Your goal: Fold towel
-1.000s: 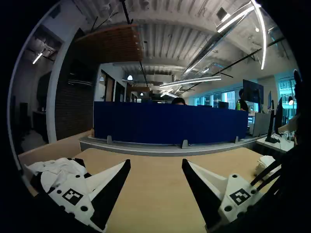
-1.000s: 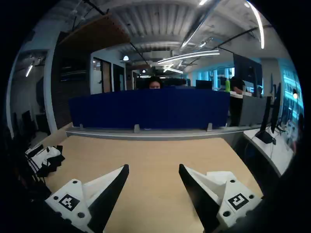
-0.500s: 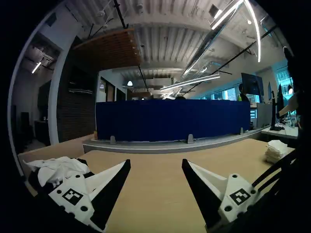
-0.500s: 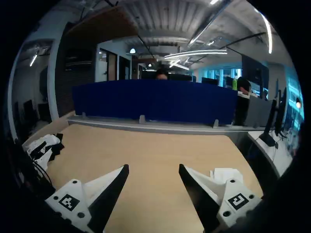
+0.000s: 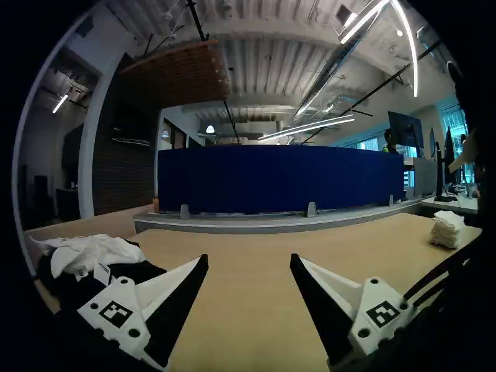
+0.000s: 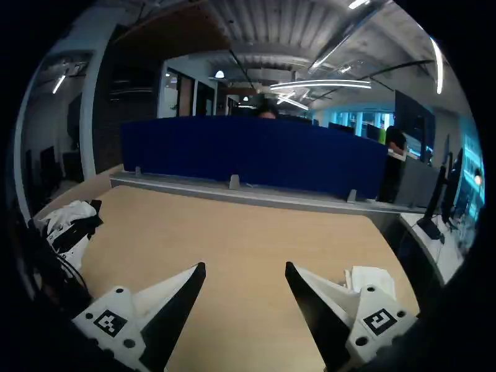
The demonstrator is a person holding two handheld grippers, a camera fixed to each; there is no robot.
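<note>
A heap of crumpled white and black towels (image 5: 87,263) lies on the wooden table at the left, just beyond the left finger of my left gripper (image 5: 248,279). That gripper is open with nothing between its fingers. The same heap of towels (image 6: 65,224) lies at the far left in the right gripper view. A stack of folded white towels (image 5: 447,228) sits near the table's right edge; in the right gripper view the folded stack (image 6: 370,277) is just behind the right finger. My right gripper (image 6: 245,285) is open and holds nothing.
The light wooden table (image 6: 235,235) stretches ahead to a blue divider screen (image 5: 279,180) along its far edge. Desks with monitors (image 6: 434,198) stand to the right. A person's head shows above the divider (image 6: 266,111).
Both grippers have dropped lower toward the table and tilted. The folded stack has come into the right gripper view, and the divider now hides more of the room. Both stay open.
</note>
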